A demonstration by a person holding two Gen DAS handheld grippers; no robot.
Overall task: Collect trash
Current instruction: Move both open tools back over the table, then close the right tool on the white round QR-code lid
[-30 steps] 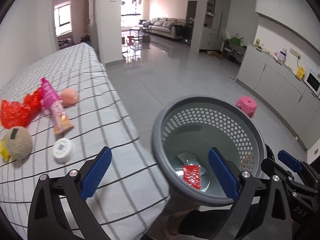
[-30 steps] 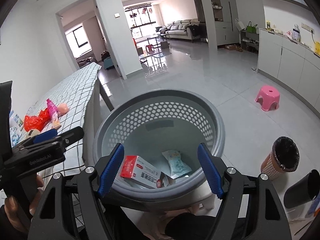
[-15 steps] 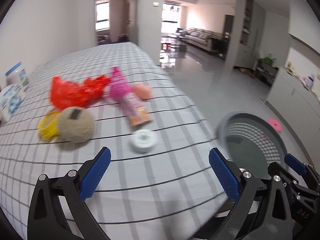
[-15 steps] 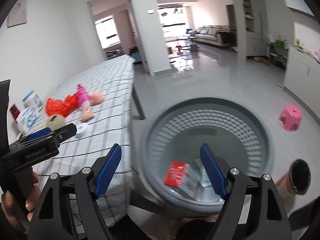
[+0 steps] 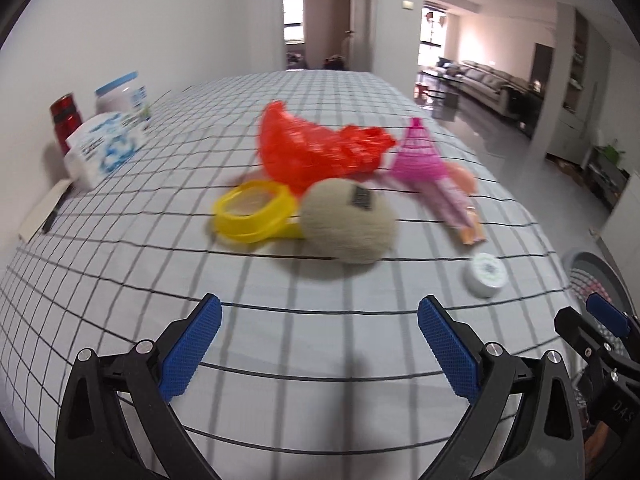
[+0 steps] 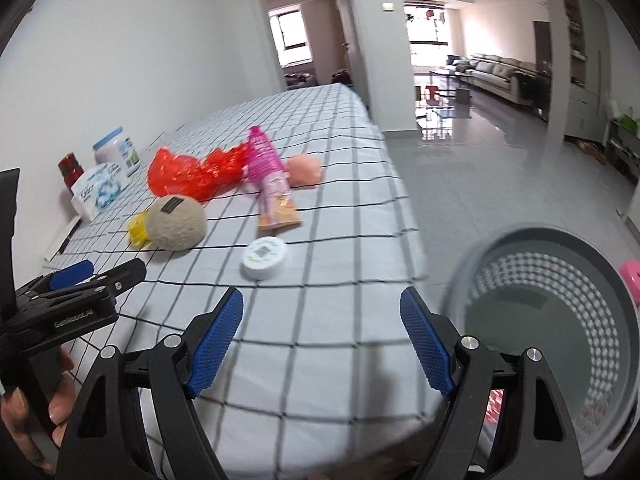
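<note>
On the checked tablecloth lie a red plastic bag, a pink wrapper, a beige ball, a yellow ring, a peach lump and a white round lid. They also show in the right wrist view: bag, wrapper, ball, lid. My left gripper is open and empty, short of the ball. My right gripper is open and empty over the table's edge. The grey perforated basket stands on the floor to the right.
A tissue pack, a white jar and a red can stand by the wall at the left. A pink stool stands beyond the basket. Open tiled floor runs toward the living room.
Both grippers have swung left, away from above the basket and toward the table. The table items now fill the views and the basket sits at the right edge.
</note>
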